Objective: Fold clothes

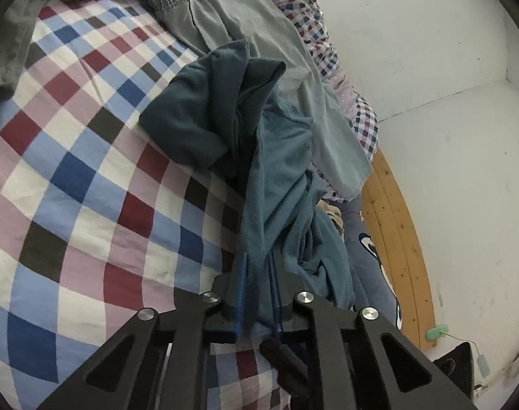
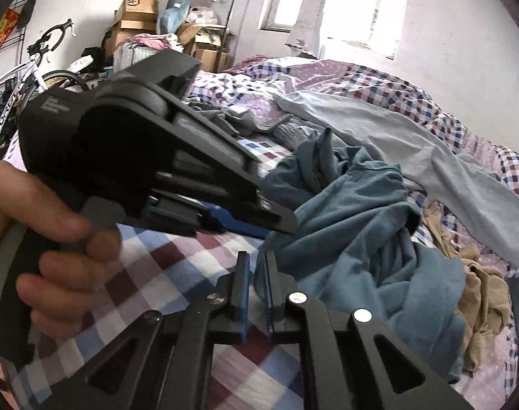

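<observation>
Currently left tool [image 1: 257,290] pinches crumpled teal cotton garment [image 1: 225,109] lying on checked bed sheet [image 1: 71,171], right tool [image 2: 257,294] slightly parted, empty beside it; bunched fabric may slip.

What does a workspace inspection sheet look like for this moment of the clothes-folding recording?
Surface: bed with checked sheet, partly bare, rumpled toward the far end.
Job's things: teal garment bunched and unfolded; pale blue trousers spread beyond it; beige garment crumpled at the bed edge; grey garment further back.
Clutter: cardboard boxes, plush toy, bicycle against the far wall.
Grippers: left gripper shut on the teal garment; right gripper narrowly open, nothing between the fingers, right beside the teal cloth.
Cables: thin cord with green plug by the wooden bed frame.
Surroundings: white wall, bright window.
</observation>
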Demonstrator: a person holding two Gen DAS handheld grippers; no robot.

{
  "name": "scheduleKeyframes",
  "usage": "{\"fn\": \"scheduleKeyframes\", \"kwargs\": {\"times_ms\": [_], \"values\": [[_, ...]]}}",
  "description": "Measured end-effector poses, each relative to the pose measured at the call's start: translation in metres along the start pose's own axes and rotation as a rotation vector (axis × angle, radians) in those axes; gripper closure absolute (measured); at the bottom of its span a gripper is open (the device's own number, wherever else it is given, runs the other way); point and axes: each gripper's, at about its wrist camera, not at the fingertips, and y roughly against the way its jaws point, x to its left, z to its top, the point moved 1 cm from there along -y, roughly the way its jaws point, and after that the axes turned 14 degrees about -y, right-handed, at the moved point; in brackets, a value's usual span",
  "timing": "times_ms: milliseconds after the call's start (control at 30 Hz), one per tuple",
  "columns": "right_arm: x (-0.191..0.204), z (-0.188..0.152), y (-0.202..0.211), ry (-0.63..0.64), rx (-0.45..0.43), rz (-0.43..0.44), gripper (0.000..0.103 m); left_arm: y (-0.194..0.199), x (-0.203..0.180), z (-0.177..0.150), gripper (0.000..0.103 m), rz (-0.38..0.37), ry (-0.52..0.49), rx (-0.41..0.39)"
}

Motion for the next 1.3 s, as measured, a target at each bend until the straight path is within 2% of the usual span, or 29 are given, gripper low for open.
{"fn": "scheduleKeyframes", "kwargs": {"times_ms": [33,100,133,267,467,533,600,700,767,900,1100,1300], "values": [[-0.003,-0.001,0.002,-0.008,-0.008,-0.013,0.090,0.001,-0.001,0.000,0.093,-0.001,0.000,-0.006],[-0.008,-0.002,0.006,-0.025,-0.024,-0.040,0.075,0.005,-0.001,-0.001,0.103,0.002,0.000,-0.018],[-0.012,-0.001,0.009,-0.039,-0.039,-0.048,0.068,0.006,-0.001,0.001,0.103,0.004,0.001,-0.026],[-0.030,0.004,0.020,-0.106,-0.079,-0.069,0.062,0.011,0.004,0.003,0.103,0.011,0.004,-0.043],[-0.056,0.008,0.024,-0.184,-0.083,-0.102,0.062,0.004,0.015,-0.005,0.103,0.025,0.011,0.043],[-0.064,0.009,0.025,-0.219,-0.084,-0.110,0.062,0.001,0.015,-0.007,0.097,0.042,0.008,0.059],[-0.071,0.009,0.026,-0.246,-0.090,-0.124,0.062,-0.002,0.016,-0.009,0.078,0.059,0.006,0.076],[-0.078,0.011,0.029,-0.272,-0.106,-0.136,0.062,-0.003,0.012,-0.010,0.063,0.059,-0.010,0.084],[-0.082,0.011,0.031,-0.293,-0.117,-0.145,0.062,-0.005,0.007,-0.011,0.057,0.064,-0.032,0.092],[-0.100,0.012,0.038,-0.377,-0.143,-0.164,0.062,-0.007,0.002,-0.013,0.056,0.117,-0.060,0.115],[-0.131,0.008,0.046,-0.533,-0.160,-0.147,0.062,-0.002,0.006,-0.013,0.056,0.185,-0.038,0.094],[-0.139,0.007,0.050,-0.576,-0.172,-0.148,0.062,-0.007,0.004,-0.017,0.056,0.221,-0.061,0.114]]}}
